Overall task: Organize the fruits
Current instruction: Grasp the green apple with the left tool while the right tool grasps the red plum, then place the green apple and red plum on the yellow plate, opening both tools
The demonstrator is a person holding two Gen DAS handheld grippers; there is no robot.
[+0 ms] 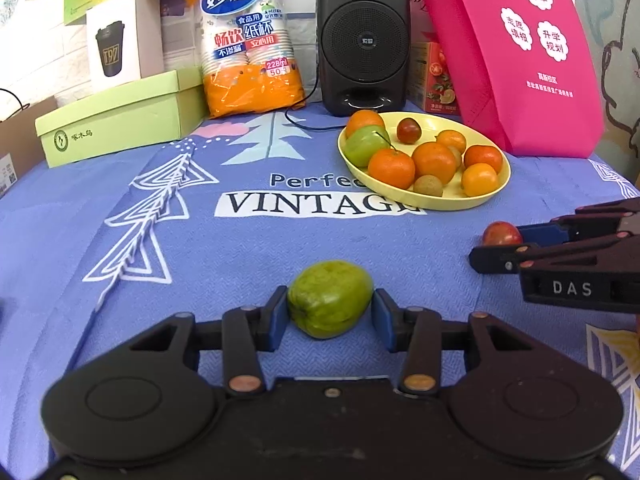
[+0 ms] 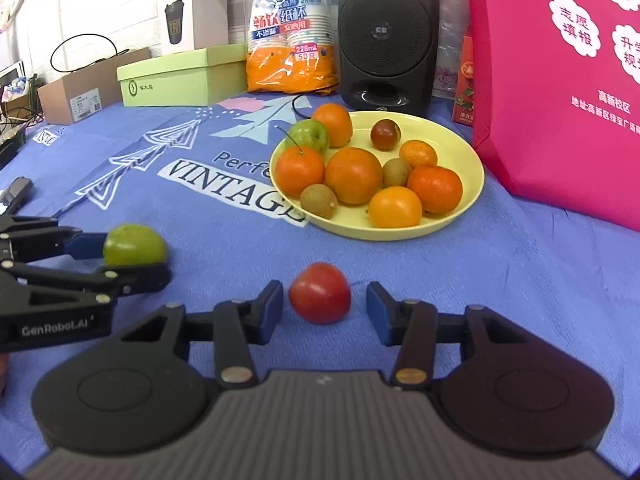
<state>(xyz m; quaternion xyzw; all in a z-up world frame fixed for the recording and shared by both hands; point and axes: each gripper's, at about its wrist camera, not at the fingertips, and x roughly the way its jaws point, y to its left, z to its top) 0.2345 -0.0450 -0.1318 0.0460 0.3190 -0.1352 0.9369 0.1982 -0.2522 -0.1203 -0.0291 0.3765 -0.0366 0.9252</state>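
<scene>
Two grippers, two stray fruits, one yellow plate waiting.

Left gripper (image 1: 330, 314) straddling a green fruit (image 1: 330, 298) on the blue cloth (image 1: 240, 248), pads touching or just beside it, jaws not clenched; firm grasp impossible to confirm. Right gripper (image 2: 325, 306) released around a red fruit (image 2: 320, 292), gaps on both sides. Plate (image 2: 464, 152) of oranges farther back, right of centre. Pickup step in hand, by appearance; next: close, lift, carry to the plate's bare patches.
</scene>
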